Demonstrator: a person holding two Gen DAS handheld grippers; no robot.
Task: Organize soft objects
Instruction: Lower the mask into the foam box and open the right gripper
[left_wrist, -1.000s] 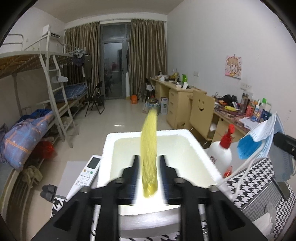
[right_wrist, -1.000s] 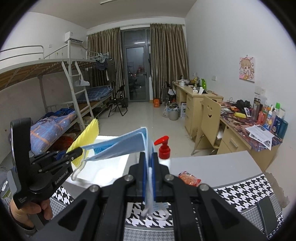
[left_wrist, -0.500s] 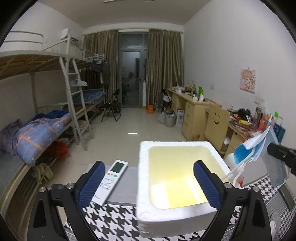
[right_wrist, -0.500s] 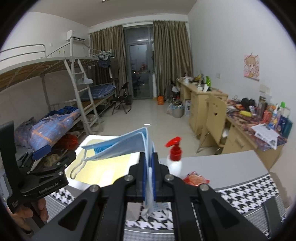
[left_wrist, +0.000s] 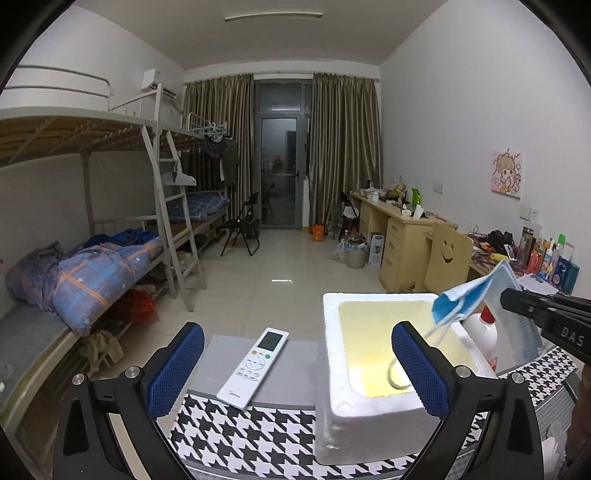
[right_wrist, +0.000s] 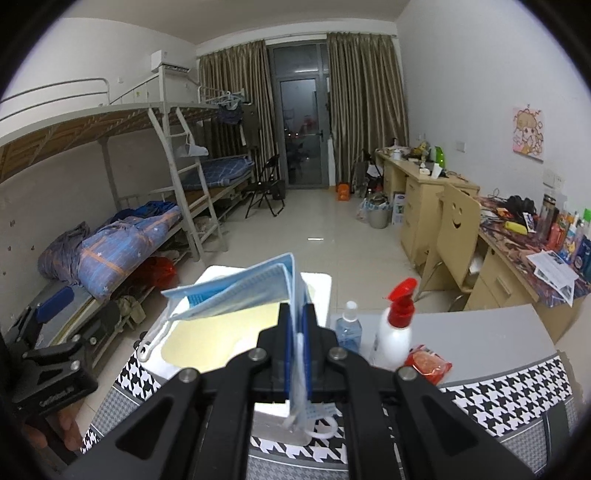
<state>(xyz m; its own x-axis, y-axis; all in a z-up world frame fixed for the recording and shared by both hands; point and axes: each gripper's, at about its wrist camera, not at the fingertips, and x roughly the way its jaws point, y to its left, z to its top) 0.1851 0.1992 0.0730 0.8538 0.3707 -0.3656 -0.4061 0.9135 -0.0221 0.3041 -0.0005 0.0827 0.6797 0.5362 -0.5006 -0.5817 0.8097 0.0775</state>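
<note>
A white foam box stands on the houndstooth table, with a yellow cloth lying flat inside it. My left gripper is open and empty, to the left of the box and above the table. My right gripper is shut on a blue face mask and holds it above the box. The mask's ear loops hang down over the box. In the left wrist view the mask and the right gripper come in from the right.
A white remote control lies on the grey mat left of the box. A white spray bottle with a red top, a clear sanitizer bottle and a red packet stand right of the box. Desks, a chair and bunk beds lie beyond.
My left gripper opened and let go of the yellow cloth, which now lies in the box. It then drew back to the left. My right gripper moved the mask over the box.
</note>
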